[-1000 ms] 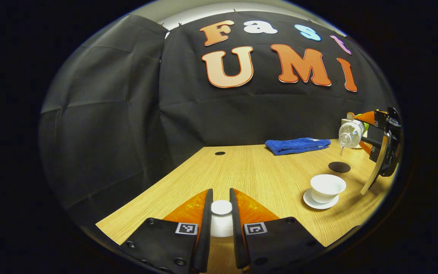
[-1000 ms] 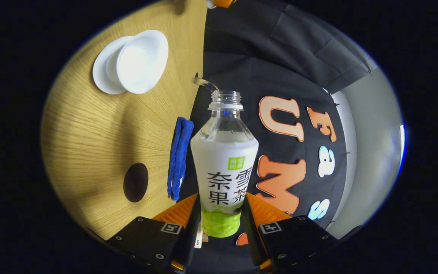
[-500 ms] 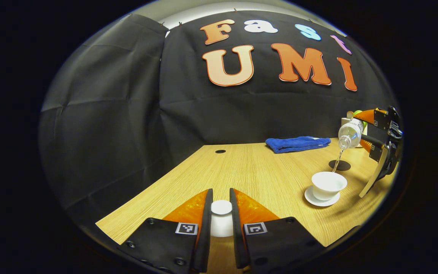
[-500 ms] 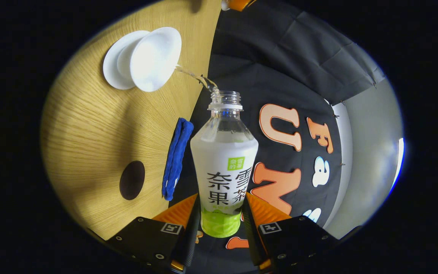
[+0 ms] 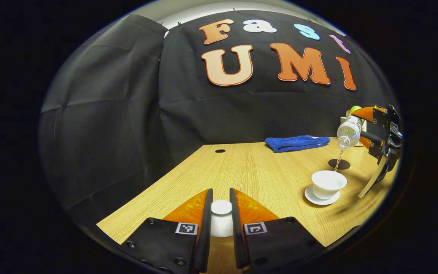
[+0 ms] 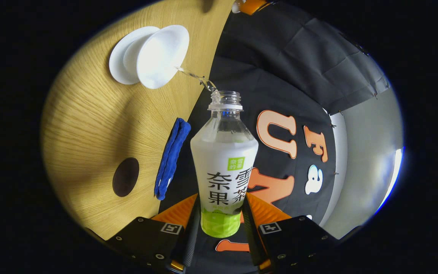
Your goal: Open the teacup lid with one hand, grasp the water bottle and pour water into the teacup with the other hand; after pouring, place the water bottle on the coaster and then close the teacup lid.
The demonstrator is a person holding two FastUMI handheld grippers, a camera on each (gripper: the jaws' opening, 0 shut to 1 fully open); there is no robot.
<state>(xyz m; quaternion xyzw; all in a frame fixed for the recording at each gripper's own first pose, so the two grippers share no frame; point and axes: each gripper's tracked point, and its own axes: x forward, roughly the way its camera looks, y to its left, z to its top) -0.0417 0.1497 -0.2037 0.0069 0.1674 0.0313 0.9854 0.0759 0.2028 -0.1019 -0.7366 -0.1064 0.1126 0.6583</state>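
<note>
Two grippers are at work, and you are in the pouring step. Your right gripper (image 6: 219, 224) has both fingers clamped on the base of the clear plastic water bottle with a white and green label (image 6: 223, 167), tipped well over, its open neck just above the white porcelain teacup (image 5: 328, 183), which stands on its white saucer (image 5: 321, 198) on the pale wooden table (image 5: 249, 175). A thin stream of water (image 5: 337, 161) runs from the neck down to the cup's rim on the bottle side. Your left gripper (image 5: 221, 213) holds the small white teacup lid (image 5: 221, 220) pinched between its fingers, low over the table's near edge and well apart from the cup. The dark round coaster (image 5: 338, 164) lies just beyond the cup, with a folded blue cloth (image 5: 297, 143) farther back. The fill level cannot be made out. Next, I judge, you need to swing the bottle back upright to stop the flow, then carry it over and set it down on the coaster, keeping the lid held until that is done
</note>
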